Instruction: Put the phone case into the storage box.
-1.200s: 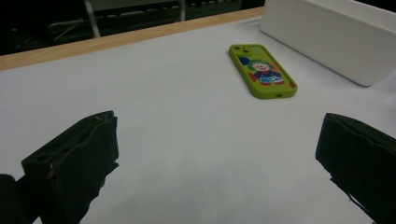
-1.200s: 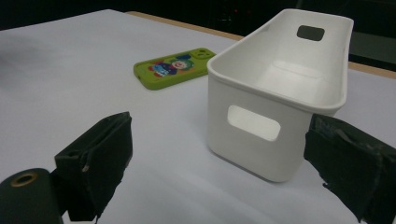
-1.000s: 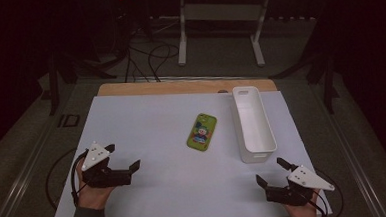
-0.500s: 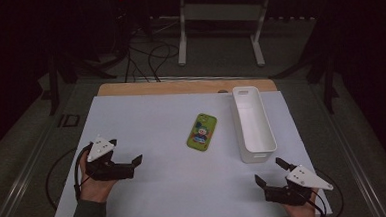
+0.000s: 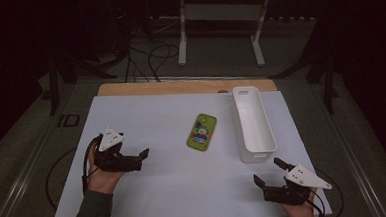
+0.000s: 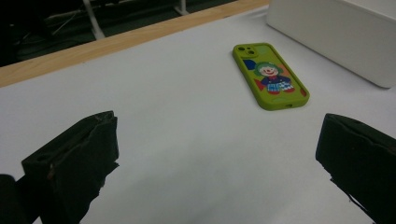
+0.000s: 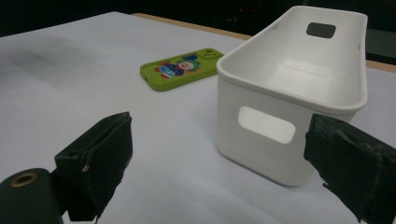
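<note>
We see a green phone lying flat, back up, on the white table sheet; cartoon clown print on the case, camera end pointing away from us. Just right of it, not touching, sits the white bin: long, narrow, upright, empty, handle cutouts in both end walls, long axis running near-to-far.

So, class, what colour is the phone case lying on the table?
The phone case is lime green with a clown picture; clearest in the left gripper view.
</note>
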`<state>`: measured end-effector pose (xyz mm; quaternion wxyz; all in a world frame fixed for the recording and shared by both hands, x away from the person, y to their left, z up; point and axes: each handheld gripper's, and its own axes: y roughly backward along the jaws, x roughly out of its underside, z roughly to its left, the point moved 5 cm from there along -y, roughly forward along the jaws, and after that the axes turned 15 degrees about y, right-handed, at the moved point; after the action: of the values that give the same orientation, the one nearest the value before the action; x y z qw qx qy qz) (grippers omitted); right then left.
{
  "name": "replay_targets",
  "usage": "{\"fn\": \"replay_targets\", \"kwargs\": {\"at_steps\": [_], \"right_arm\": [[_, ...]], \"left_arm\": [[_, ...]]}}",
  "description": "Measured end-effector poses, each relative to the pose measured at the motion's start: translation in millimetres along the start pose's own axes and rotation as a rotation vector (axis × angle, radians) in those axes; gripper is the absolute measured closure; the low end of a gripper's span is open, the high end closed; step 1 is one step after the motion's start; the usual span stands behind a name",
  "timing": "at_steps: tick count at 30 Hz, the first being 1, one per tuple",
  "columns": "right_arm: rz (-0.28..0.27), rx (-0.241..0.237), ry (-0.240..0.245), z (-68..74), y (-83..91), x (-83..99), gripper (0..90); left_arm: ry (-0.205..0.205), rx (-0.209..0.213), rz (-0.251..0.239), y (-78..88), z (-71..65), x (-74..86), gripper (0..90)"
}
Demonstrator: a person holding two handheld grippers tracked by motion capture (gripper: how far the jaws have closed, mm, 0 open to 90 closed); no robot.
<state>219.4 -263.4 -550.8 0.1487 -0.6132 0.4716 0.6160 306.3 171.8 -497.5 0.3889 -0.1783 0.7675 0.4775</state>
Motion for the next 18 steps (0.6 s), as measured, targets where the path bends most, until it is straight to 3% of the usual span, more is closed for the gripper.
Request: {"fn": "replay_targets", "kwargs": {"at_steps": [18], "right_arm": [[-0.049, -0.004, -0.021, -2.3, -4.8, -6.7, 7.9]], "left_arm": [[-0.022, 0.004, 0.0, -18.3, -14.9, -17.6, 0.0]]}}
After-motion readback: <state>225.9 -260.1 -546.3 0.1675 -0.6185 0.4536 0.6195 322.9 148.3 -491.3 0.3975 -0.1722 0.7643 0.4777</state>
